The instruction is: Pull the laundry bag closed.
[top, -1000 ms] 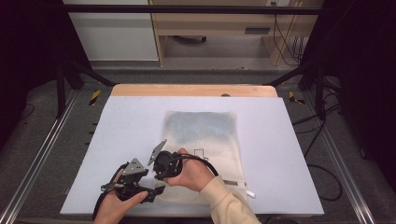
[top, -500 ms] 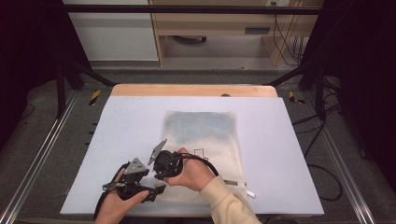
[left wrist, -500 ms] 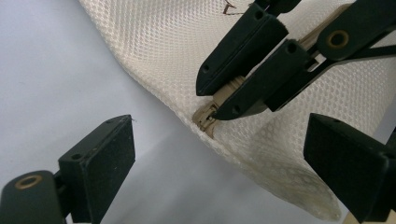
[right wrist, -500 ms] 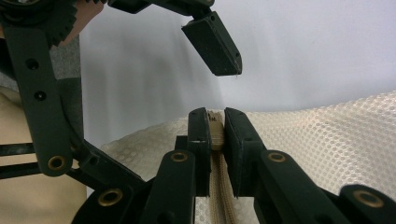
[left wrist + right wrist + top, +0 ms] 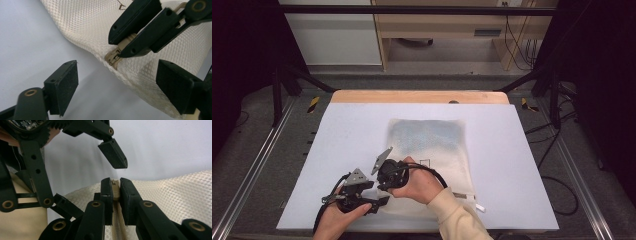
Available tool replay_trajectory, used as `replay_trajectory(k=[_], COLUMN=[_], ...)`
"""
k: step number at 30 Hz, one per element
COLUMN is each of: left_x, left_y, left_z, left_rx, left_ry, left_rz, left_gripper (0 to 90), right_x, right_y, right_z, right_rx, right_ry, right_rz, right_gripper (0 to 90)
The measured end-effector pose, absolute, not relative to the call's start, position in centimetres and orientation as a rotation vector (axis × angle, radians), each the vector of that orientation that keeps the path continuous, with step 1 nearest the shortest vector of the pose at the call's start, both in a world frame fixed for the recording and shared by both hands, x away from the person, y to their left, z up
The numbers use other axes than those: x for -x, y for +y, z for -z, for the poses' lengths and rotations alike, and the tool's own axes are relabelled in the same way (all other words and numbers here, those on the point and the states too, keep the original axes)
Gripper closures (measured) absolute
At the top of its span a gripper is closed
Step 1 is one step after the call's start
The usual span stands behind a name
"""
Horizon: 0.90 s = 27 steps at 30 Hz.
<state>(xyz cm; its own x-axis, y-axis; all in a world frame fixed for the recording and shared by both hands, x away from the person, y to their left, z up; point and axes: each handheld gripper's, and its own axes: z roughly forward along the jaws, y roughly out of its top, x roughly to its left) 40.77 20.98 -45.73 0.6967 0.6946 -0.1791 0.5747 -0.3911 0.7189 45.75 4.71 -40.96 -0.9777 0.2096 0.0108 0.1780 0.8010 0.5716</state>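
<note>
A cream mesh bag (image 5: 432,145) lies flat on the white table (image 5: 337,130). My right gripper (image 5: 116,188) is shut on the bag's beige zipper pull (image 5: 113,57) at the near left corner, and the zipper tape runs down between its jaws. My left gripper (image 5: 120,87) is open and its jaws have just been closing. The bag's raised edge by the pull lies between them, and the pads (image 5: 62,87) do not press on it. In the high view both grippers meet at the bag's near left corner, left gripper (image 5: 379,201) below right gripper (image 5: 382,186).
A wooden strip (image 5: 417,96) borders the table's far edge. Black frame posts and metal rails (image 5: 252,170) run along both sides. Cables (image 5: 557,185) lie on the floor at the right. Bare white table surface spreads left of the bag.
</note>
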Motion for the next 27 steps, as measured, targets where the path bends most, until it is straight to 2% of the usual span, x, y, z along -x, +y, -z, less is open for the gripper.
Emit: replay_trajectory(k=[7, 23, 27], left_x=[-41.0, -42.2, -42.5], left_y=[20.9, 20.8, 20.8], left_z=[45.8, 46.7, 46.8], left_rx=[-2.094, -2.069, -2.057], left_ry=[0.964, 0.926, 0.912], left_rz=[-0.168, 0.01, 0.053], left_gripper=[23.2, 41.5, 43.0], right_x=[-45.8, -45.9, -45.9], right_y=[4.5, 4.5, 4.4], right_z=[40.7, 40.7, 40.6], right_rx=[-0.322, -0.324, -0.321], right_ry=[2.928, 2.917, 2.917], right_rz=[-0.935, -0.955, -0.947], right_gripper=[81.6, 81.6, 81.5])
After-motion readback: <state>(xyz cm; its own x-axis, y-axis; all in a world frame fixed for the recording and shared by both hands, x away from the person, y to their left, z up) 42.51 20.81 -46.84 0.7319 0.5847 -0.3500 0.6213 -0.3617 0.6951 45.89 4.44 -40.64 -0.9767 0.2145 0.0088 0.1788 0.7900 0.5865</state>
